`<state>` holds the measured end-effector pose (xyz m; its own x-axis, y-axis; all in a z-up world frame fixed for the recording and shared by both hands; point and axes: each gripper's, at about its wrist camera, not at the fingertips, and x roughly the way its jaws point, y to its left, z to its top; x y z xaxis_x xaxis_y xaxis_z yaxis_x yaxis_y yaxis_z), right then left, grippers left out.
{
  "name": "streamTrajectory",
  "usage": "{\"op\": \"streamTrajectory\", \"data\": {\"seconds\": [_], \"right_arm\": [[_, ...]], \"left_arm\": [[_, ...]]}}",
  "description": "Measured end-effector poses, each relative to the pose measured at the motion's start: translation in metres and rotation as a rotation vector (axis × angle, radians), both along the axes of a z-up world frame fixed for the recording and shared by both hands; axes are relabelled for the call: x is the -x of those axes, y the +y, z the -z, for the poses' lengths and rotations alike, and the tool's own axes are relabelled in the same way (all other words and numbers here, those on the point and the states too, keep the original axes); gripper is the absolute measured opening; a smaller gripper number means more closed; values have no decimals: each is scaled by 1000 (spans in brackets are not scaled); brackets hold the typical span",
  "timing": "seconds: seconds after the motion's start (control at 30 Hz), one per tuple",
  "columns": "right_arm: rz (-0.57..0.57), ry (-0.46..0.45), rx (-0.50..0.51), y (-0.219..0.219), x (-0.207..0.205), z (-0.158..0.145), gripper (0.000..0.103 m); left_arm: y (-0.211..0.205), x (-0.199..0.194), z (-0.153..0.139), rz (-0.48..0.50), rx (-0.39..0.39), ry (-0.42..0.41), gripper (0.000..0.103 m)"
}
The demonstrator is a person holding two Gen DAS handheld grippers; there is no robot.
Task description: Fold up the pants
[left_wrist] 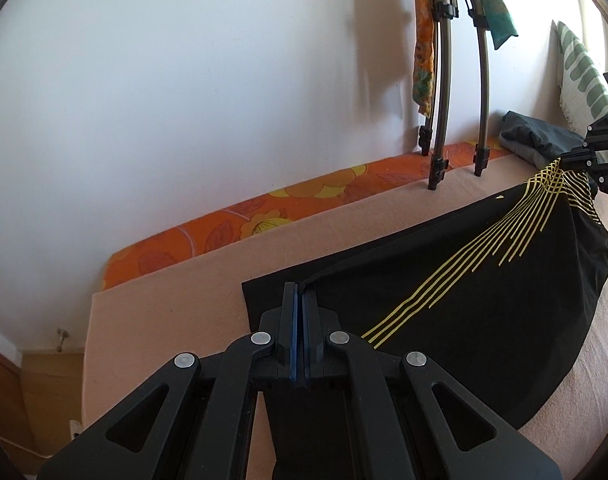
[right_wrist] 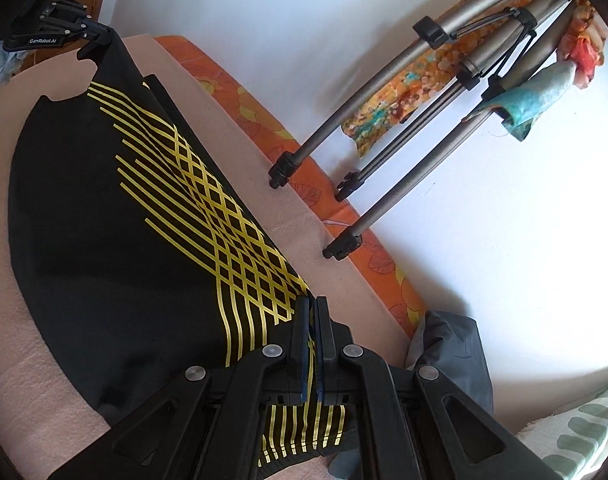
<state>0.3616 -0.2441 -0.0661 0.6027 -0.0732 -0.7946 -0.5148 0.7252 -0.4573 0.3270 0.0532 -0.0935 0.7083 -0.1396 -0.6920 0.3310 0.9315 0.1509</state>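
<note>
Stretching between the two grips, the black pants (right_wrist: 116, 240) run lengthwise along the bed's (left_wrist: 176, 312) wall-side edge, left gripper (left_wrist: 302, 300) and right gripper (right_wrist: 312, 312) each clenched on one end.

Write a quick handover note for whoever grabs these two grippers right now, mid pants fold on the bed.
Left gripper: shut on one end of the black pants.
Right gripper: shut on the other end, by the yellow stripes.
Pants: slung between the two grippers above the peach blanket, lower part lying on it; another black layer lies flat underneath. Tripod legs stand by the wall, grey garment near the striped pillow.
Done: both ends gripped, edge lifted.
Left: lay the held edge down to finish this fold, release, then any further folds.
</note>
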Motion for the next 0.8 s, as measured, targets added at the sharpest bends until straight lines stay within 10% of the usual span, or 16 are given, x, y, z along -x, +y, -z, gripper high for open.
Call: {"op": "streamTrajectory", "data": {"seconds": [0.4,0.5,0.8], "right_arm": [[37,182,-158,-23,-68,64,2],[128,129,-244,-48,-69,55,49],[390,143,-566,-134,-28,37,52]], "left_arm": [[-2,-46,51,-38,-54,124,1],[-3,-47,57,-35,-62,135,1],[-1,-47,64,-38,-51,149,1]]}}
